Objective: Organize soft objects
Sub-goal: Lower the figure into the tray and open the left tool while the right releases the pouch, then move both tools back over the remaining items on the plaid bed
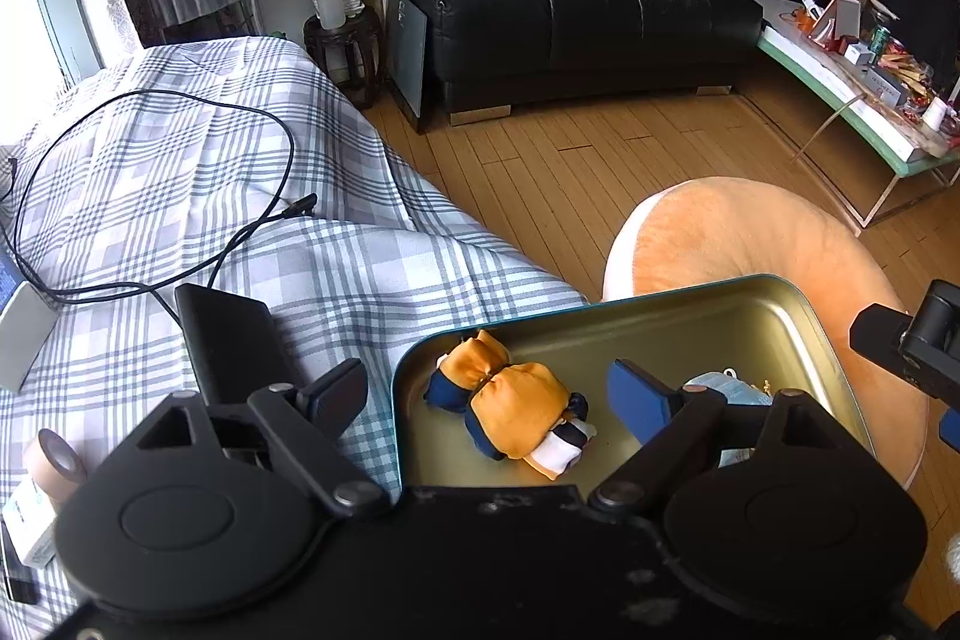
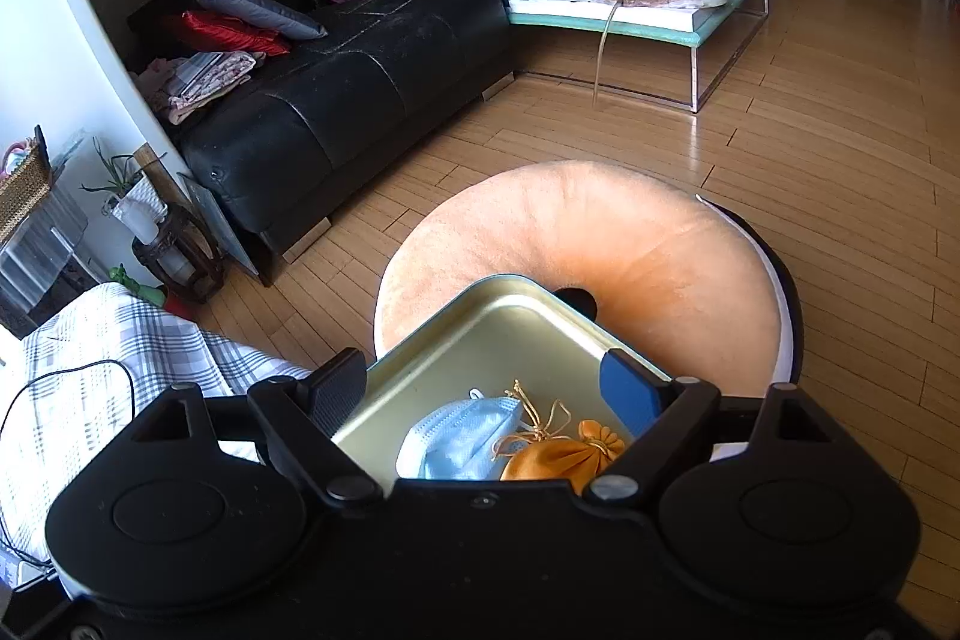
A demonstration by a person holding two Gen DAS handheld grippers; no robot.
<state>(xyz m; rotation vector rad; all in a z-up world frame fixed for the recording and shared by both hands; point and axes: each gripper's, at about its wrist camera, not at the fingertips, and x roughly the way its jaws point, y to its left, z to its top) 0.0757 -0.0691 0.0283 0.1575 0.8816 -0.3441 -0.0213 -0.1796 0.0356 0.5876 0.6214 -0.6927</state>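
Both grippers, left gripper (image 1: 487, 403) and right gripper (image 2: 485, 394), released above the tin (image 1: 708, 316); no legible writing.

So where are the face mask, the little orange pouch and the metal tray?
face mask (image 2: 459, 445), right wrist view, middle of its blue pleated front.
orange pouch (image 2: 555, 463), right wrist view, its satin body below the drawstring.
metal tray (image 2: 480, 334), right wrist view, bare gold floor near the far corner.
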